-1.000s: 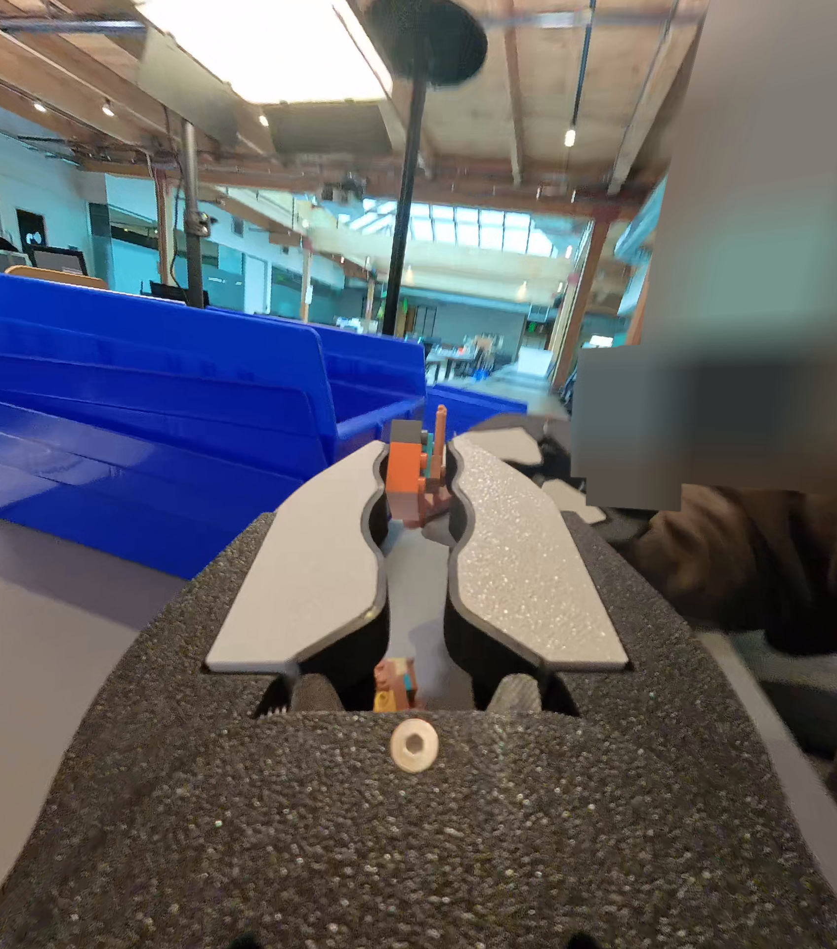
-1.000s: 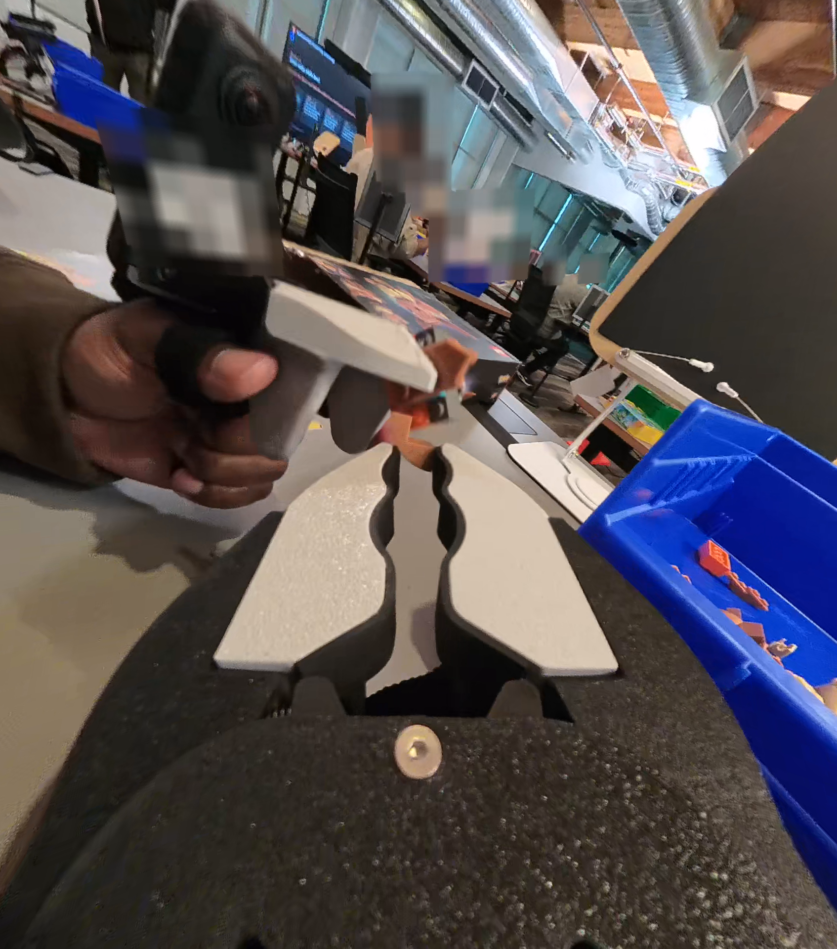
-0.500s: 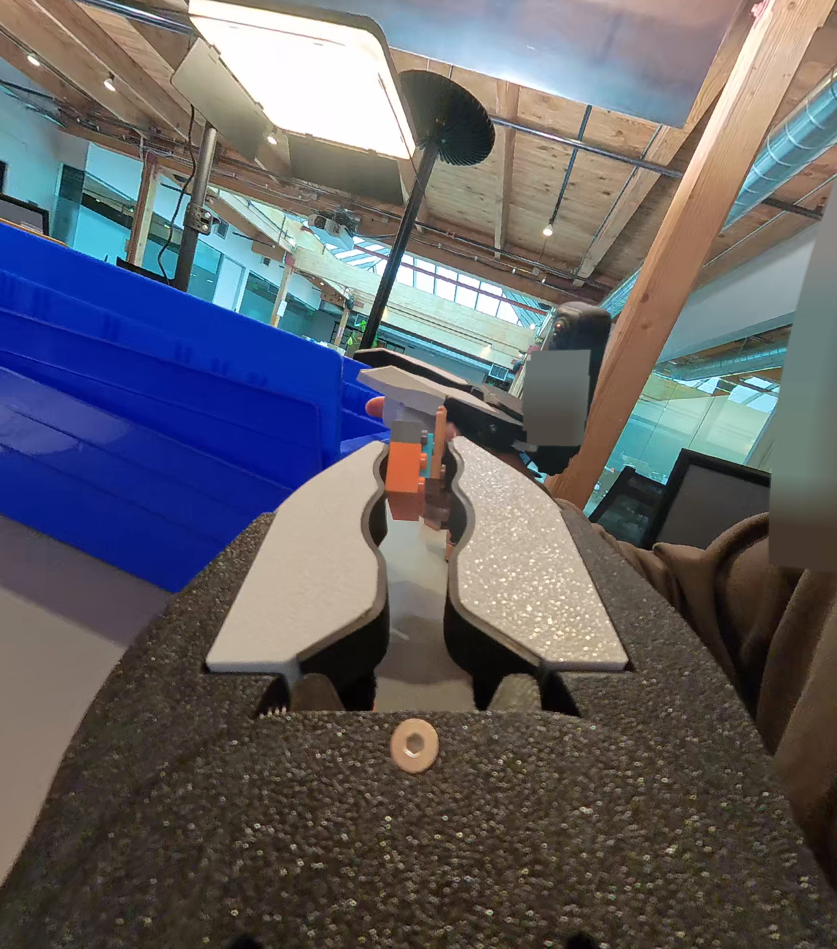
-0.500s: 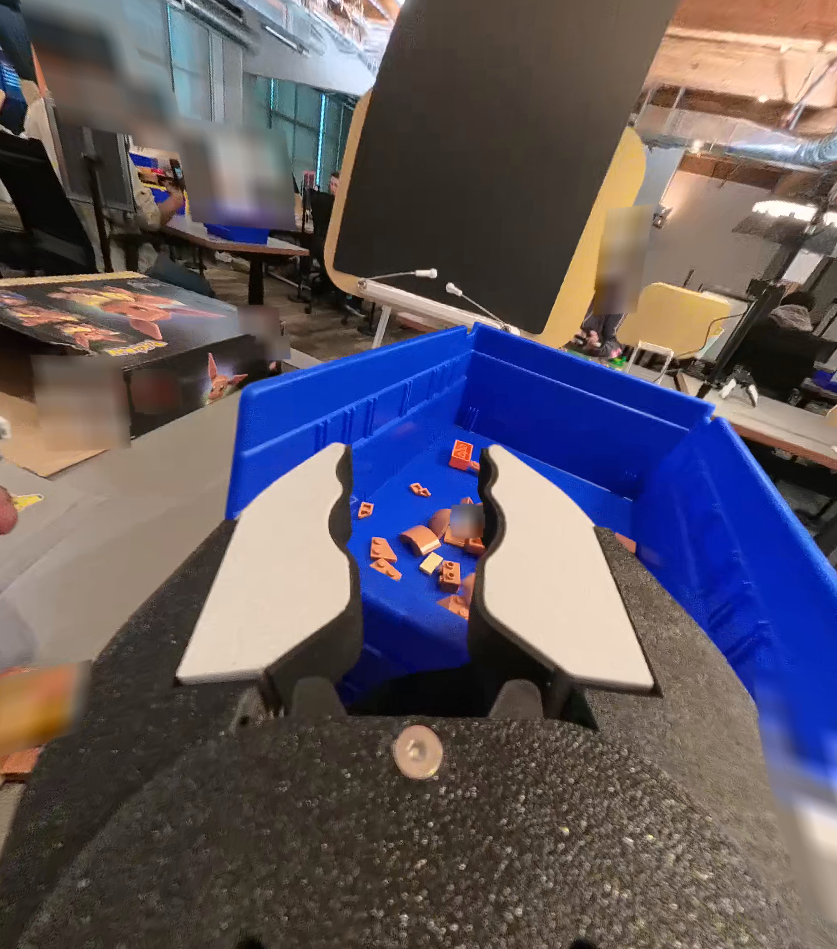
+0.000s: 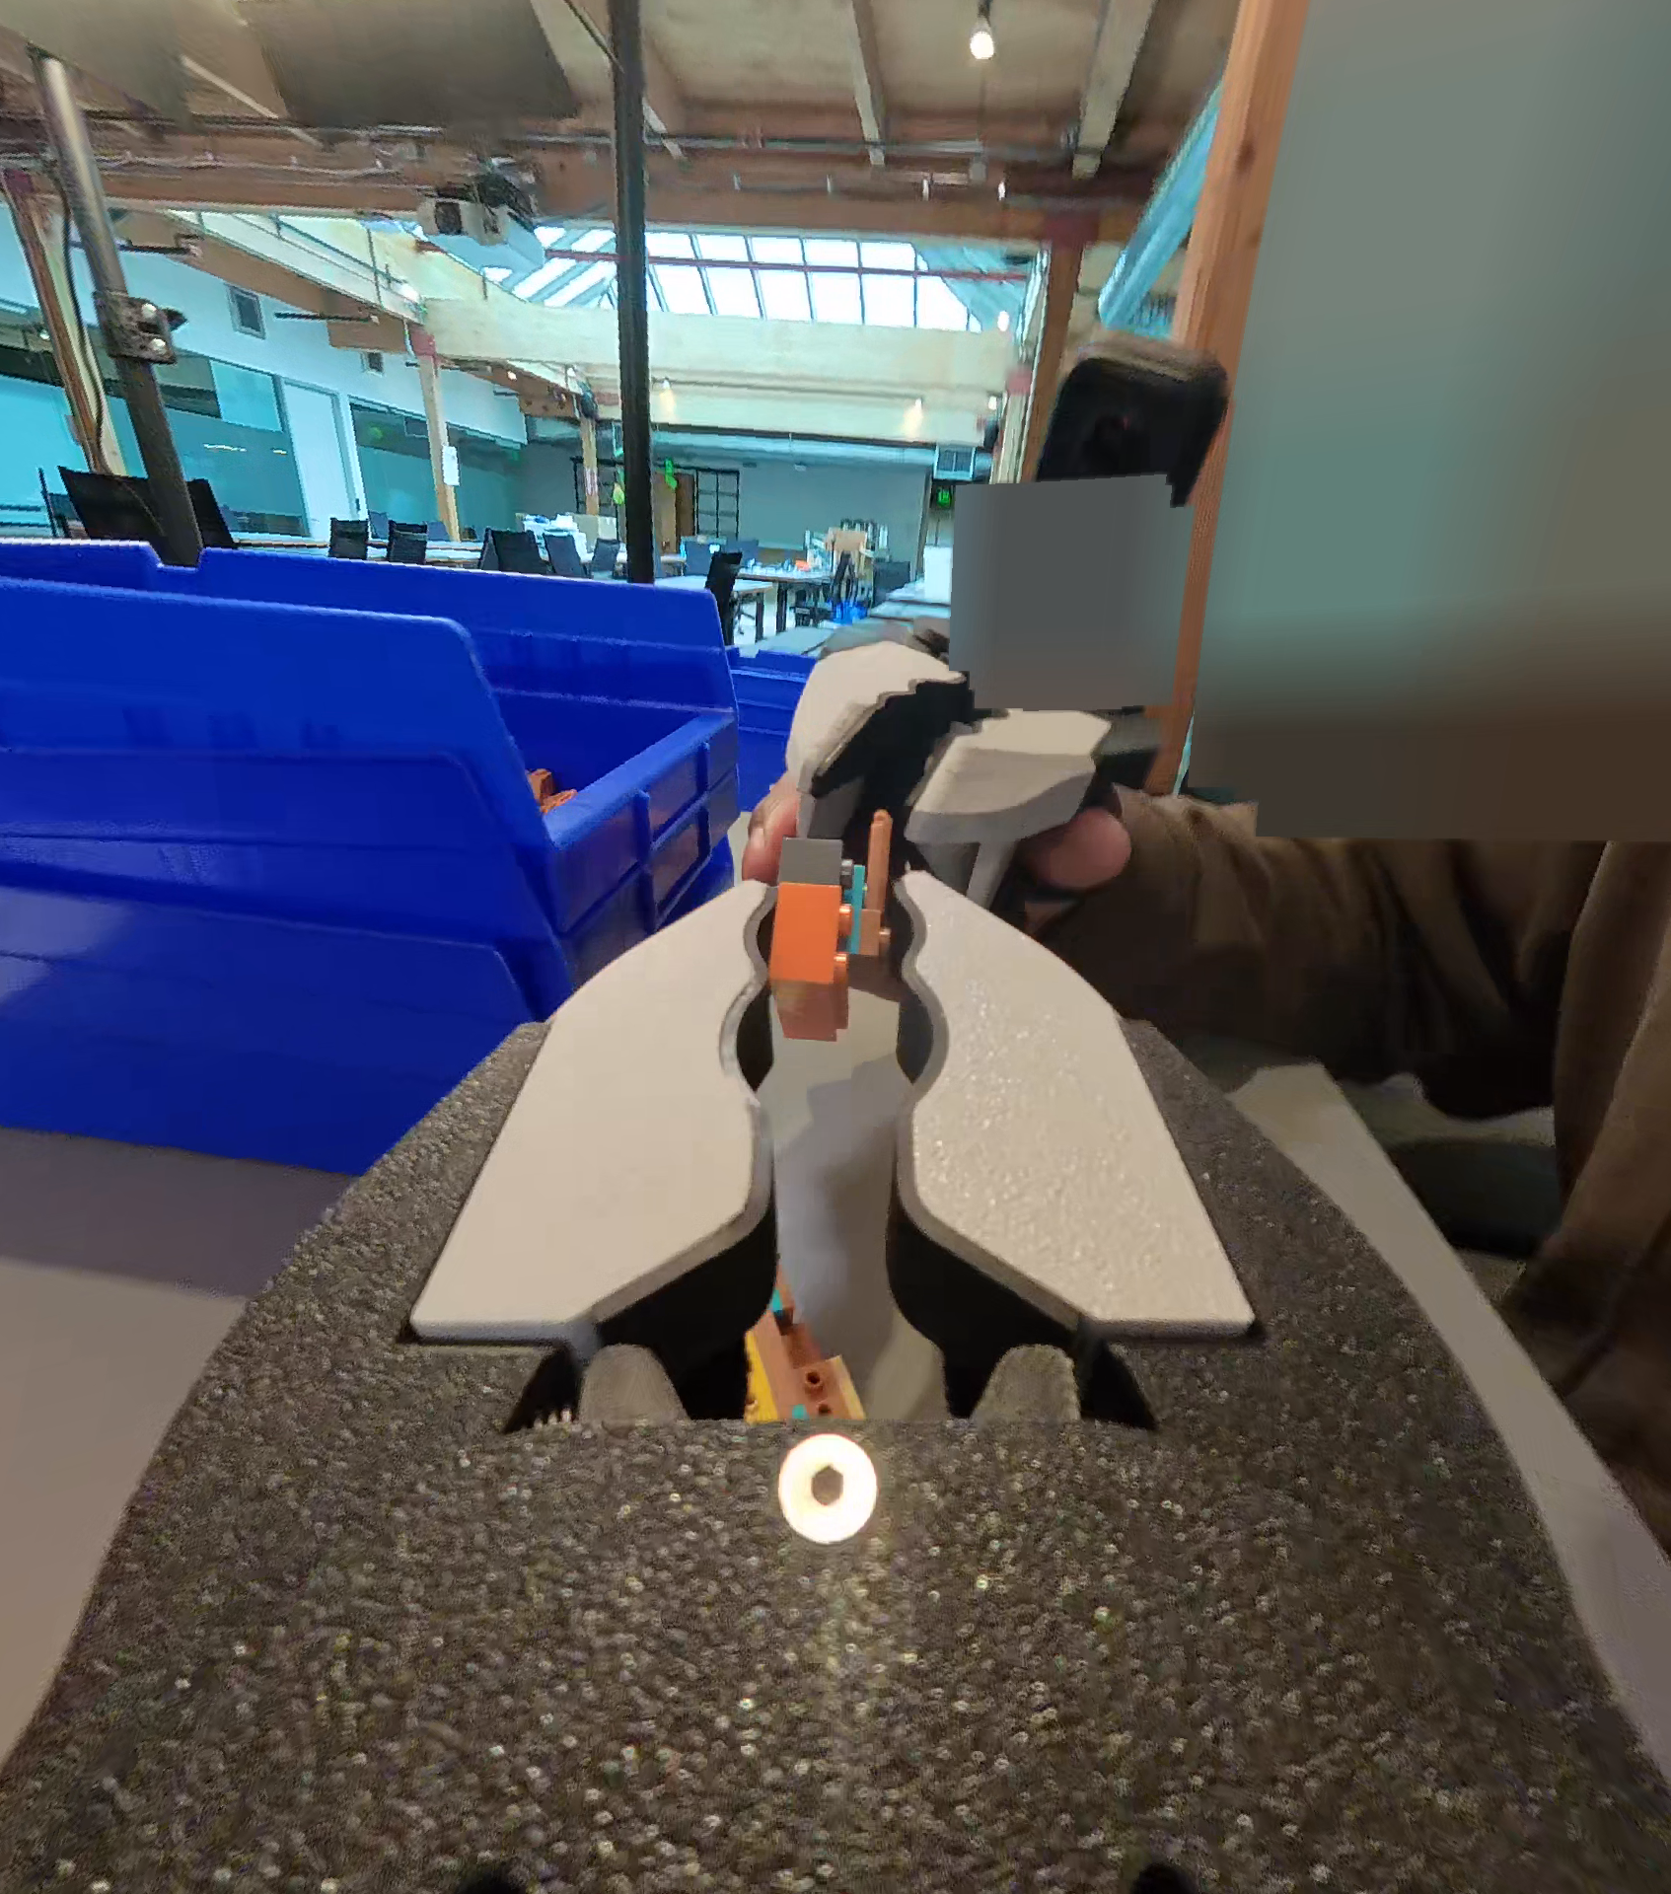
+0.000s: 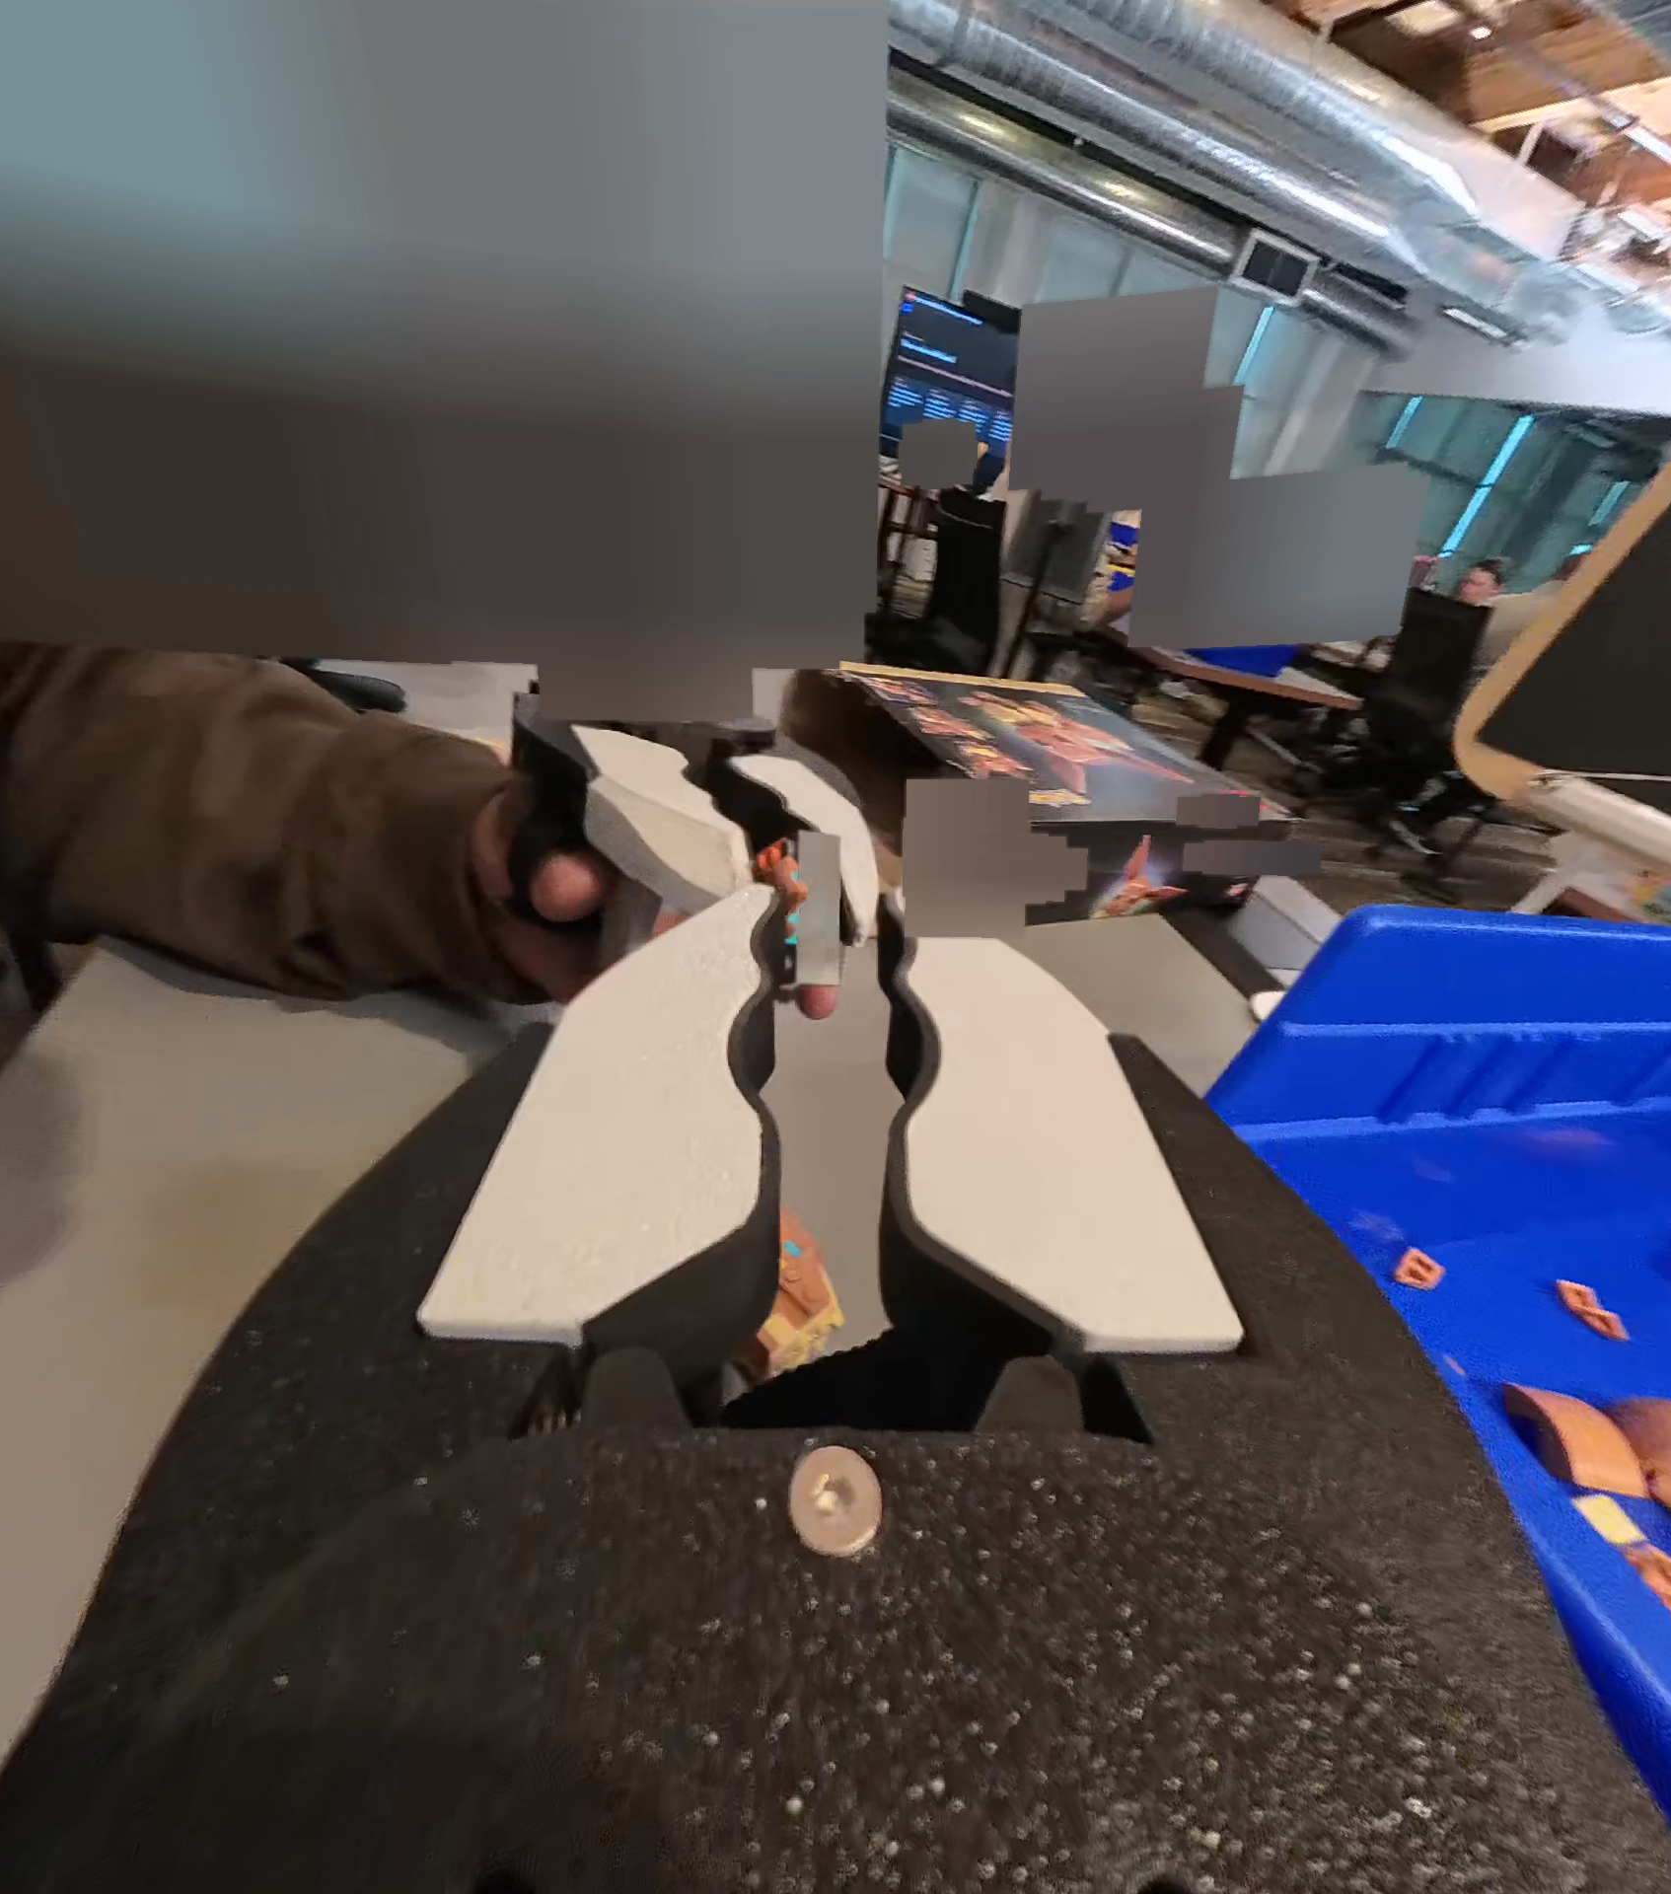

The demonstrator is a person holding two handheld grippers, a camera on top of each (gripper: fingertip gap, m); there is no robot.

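Gripping a small brick assembly, the left gripper faces the parted right gripper over a grey table.

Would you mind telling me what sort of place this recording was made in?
Probably a large open-plan office or lab workspace. Rows of desks and office chairs fill the hall behind, exposed ducting runs under the ceiling, and blue parts bins of small toy bricks stand on the grey worktable.

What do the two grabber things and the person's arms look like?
Each grabber is a rough black foam-like body with a round silver screw, and two flat light grey wavy-edged fingers: the left gripper, the right gripper. The arms wear a dark brown sleeve. No cables show.
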